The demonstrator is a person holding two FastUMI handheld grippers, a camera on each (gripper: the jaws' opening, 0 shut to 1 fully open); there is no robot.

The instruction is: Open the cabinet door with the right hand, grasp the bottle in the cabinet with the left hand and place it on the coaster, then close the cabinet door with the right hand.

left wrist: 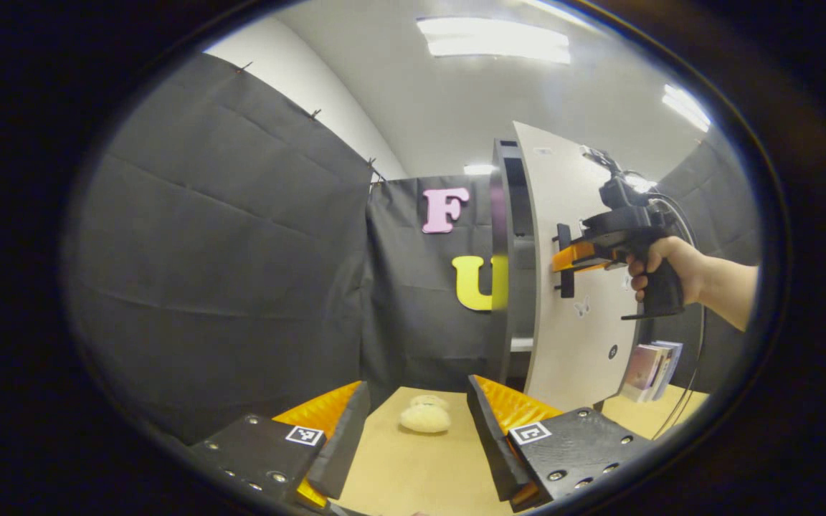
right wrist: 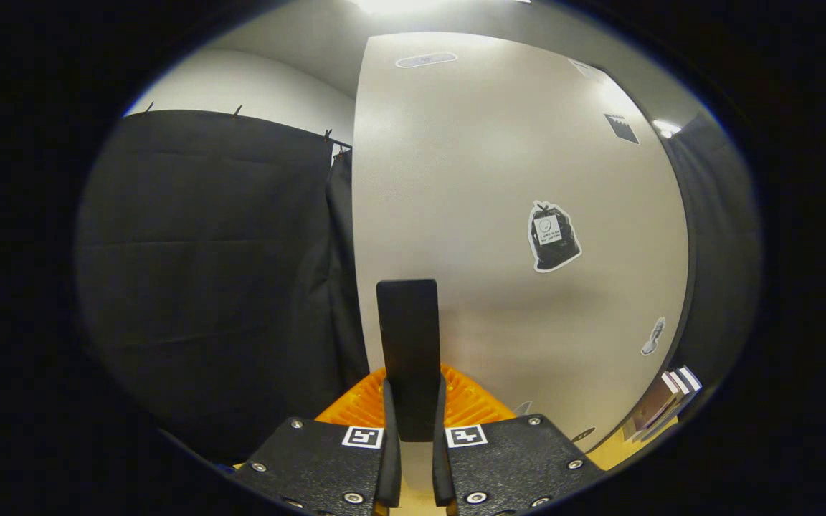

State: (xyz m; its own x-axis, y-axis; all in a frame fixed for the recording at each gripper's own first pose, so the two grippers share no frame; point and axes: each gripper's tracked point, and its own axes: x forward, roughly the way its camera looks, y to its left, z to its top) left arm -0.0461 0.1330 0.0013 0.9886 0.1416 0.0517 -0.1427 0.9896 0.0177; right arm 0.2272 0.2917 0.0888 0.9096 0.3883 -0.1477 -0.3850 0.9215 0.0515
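So I'm still on step one here; my right claw (right wrist: 411, 430) is clamped tight on the dark vertical door handle (right wrist: 406, 344), both fingers pressing its sides, and the cabinet door (left wrist: 571, 287) looks swung partway out from the cabinet frame (left wrist: 510, 236); can't tell if it's wide enough yet; my left claw (left wrist: 413, 423) is spread wide with nothing in it, hanging over the worktop (left wrist: 413, 473) near a pale fluffy thing (left wrist: 425, 416) that might be the coaster, not sure; the bottle should be inside the cabinet, but I can't make it out; grabbing it, setting it down and closing the door are all left, I reckon.
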